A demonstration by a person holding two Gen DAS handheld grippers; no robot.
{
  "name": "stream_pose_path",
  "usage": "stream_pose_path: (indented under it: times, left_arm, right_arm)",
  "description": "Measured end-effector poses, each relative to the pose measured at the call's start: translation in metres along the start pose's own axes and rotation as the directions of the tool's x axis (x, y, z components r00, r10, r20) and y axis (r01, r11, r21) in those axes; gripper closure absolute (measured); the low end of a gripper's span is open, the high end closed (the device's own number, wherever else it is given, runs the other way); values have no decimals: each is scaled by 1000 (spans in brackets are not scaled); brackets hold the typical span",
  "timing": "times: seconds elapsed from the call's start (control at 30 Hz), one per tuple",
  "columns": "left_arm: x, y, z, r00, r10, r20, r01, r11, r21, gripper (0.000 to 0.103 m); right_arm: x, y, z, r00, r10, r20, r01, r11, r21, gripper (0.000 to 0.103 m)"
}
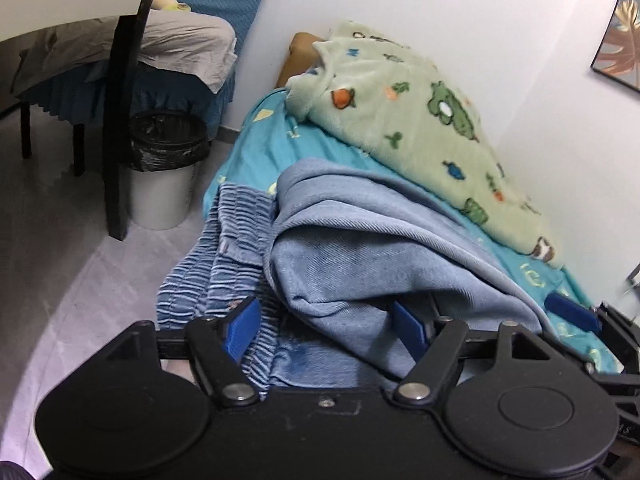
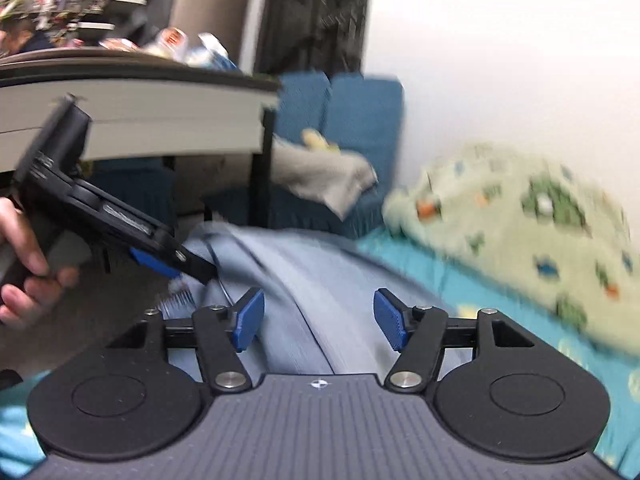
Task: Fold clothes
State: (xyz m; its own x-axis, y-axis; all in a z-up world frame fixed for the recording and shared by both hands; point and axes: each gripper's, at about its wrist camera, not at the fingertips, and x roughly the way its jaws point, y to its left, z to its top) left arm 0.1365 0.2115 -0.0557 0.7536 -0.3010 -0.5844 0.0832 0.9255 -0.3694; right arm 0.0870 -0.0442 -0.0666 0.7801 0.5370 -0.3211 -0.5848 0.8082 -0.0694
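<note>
Light blue trousers (image 1: pixel 360 248) with a ruched elastic waistband (image 1: pixel 224 248) lie bunched on the teal bed sheet (image 1: pixel 256 148). My left gripper (image 1: pixel 326 330) is low over them, jaws wide apart. The waistband lies by the left pad and a loose fold drapes over the right pad, with no squeeze visible. In the right wrist view my right gripper (image 2: pixel 320 320) stands open just above the same blue cloth (image 2: pixel 304 280), with nothing pinched. A hand (image 2: pixel 24 264) holds the left gripper (image 2: pixel 168 266) at the left, its tips at the cloth's edge. The right wrist view is blurred.
A green patterned fleece blanket (image 1: pixel 420 120) is heaped along the white wall behind the trousers. On the floor at the left stand a white bin with a black bag (image 1: pixel 164 160), dark chair legs (image 1: pixel 116 140) and a table (image 2: pixel 132 116). A blue sofa holds beige cloth (image 2: pixel 324 176).
</note>
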Motion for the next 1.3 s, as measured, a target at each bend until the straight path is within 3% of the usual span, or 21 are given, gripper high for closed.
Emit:
stream_pose_path:
  times: [0.17,0.23,0.27,0.3,0.37,0.43,0.5,0.63,0.77,0.9,0.97,1.07,1.13,1.2,1.27,1.3]
  left_arm:
    - [14,-5,4,996,68,59,-67,998,-16,33]
    - [19,-3,5,995,64,82,-60,997,-42,36]
    - [20,-2,5,994,58,97,-52,997,-61,50]
    - [19,-2,5,992,59,114,-51,996,-76,57]
    - [13,-2,6,986,74,149,-59,993,-103,81]
    - [1,0,8,981,59,187,-35,992,-125,89]
    - [-15,0,13,974,38,224,-8,991,-132,90]
    - [-47,4,14,958,45,284,-1,988,-151,91]
    - [-33,36,-1,982,79,174,-36,971,-237,90]
    - [-12,63,-13,994,48,98,-10,936,-352,86]
    - [-12,71,-14,995,28,93,12,916,-402,73]
    - [-14,86,-18,997,-10,70,44,863,-504,51]
    - [-9,97,-24,997,-63,55,83,803,-590,41]
    - [-5,109,-30,992,-115,50,119,733,-669,38]
    - [2,117,-37,986,-156,64,153,668,-729,34]
    - [5,119,-38,984,-168,66,161,654,-739,32]
  right_arm:
    - [15,3,-15,999,19,-38,-20,999,-31,34]
    - [18,4,-16,999,20,-39,-21,1000,-22,35]
    - [17,4,-17,999,16,-36,-17,1000,-13,42]
    - [16,2,-17,999,13,-33,-13,1000,1,54]
    - [15,-4,-17,1000,7,-30,-6,999,33,72]
    - [13,-7,-15,1000,10,-17,-9,999,51,83]
    - [8,-1,-11,1000,13,2,-13,1000,12,90]
    - [-2,18,-2,998,43,43,-40,998,-57,93]
    - [7,39,-3,998,68,10,-66,988,-141,92]
    - [25,43,-18,994,92,-61,-97,990,-99,90]
    - [24,43,-19,994,92,-61,-97,991,-87,88]
    - [17,35,-11,993,104,-55,-107,993,-56,84]
    - [11,25,-6,991,127,-51,-126,992,23,79]
    - [3,9,-2,987,158,-34,-152,977,148,70]
    - [-6,-11,0,982,188,3,-180,940,290,64]
    - [-12,-23,0,981,190,36,-189,909,372,58]
